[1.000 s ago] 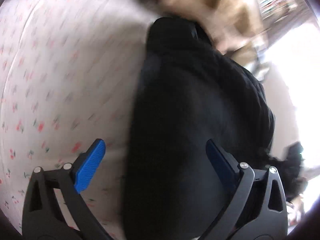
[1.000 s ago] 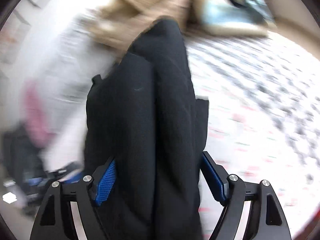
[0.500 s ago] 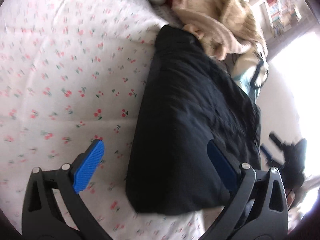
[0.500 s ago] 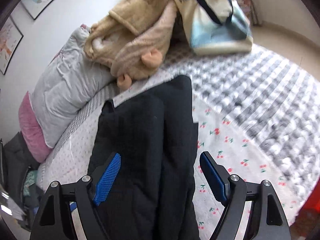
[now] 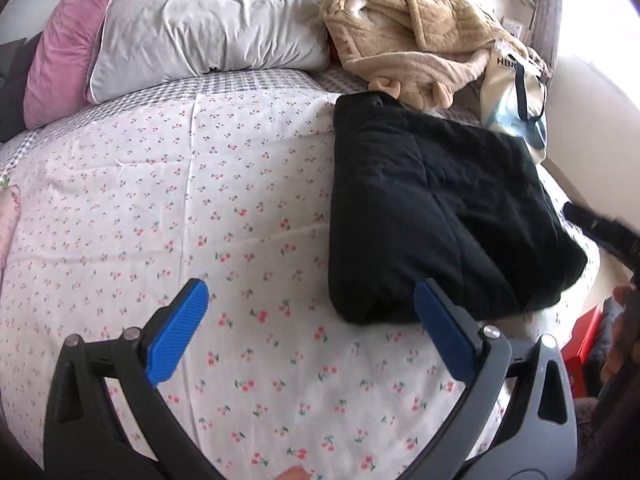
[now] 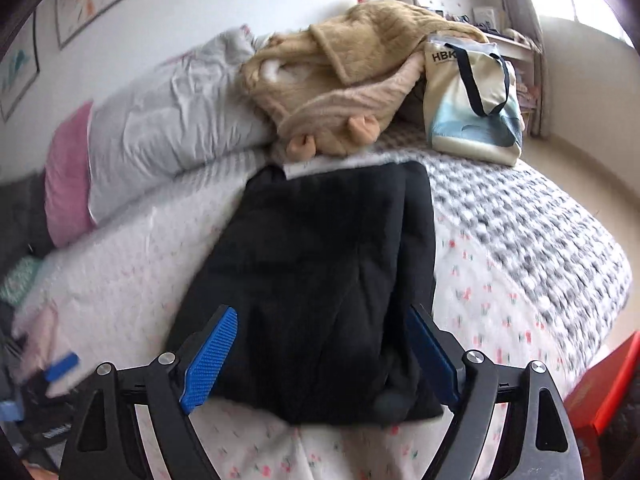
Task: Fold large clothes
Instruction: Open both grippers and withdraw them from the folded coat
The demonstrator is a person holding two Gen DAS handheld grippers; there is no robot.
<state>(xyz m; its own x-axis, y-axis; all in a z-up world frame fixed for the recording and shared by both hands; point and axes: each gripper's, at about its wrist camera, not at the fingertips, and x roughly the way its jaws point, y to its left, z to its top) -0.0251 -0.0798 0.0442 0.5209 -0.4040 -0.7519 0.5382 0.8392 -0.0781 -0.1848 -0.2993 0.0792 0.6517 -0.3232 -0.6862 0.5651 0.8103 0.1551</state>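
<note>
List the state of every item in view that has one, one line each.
Black garment: folded into a compact bundle, lying flat on the bed, not gripped.
Left claw: open, holding nothing.
Right claw: open, over the garment's near edge.
Tan fleece robe: unfolded, heaped by the pillows.
Tote bag: upright on the bed.

two pillows (image 5: 208,20), one black garment (image 5: 432,216)

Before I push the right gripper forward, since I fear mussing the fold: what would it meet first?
Probably the folded black garment: it lies between the open fingers of the right gripper, filling the line ahead. Height above it is unclear.
</note>
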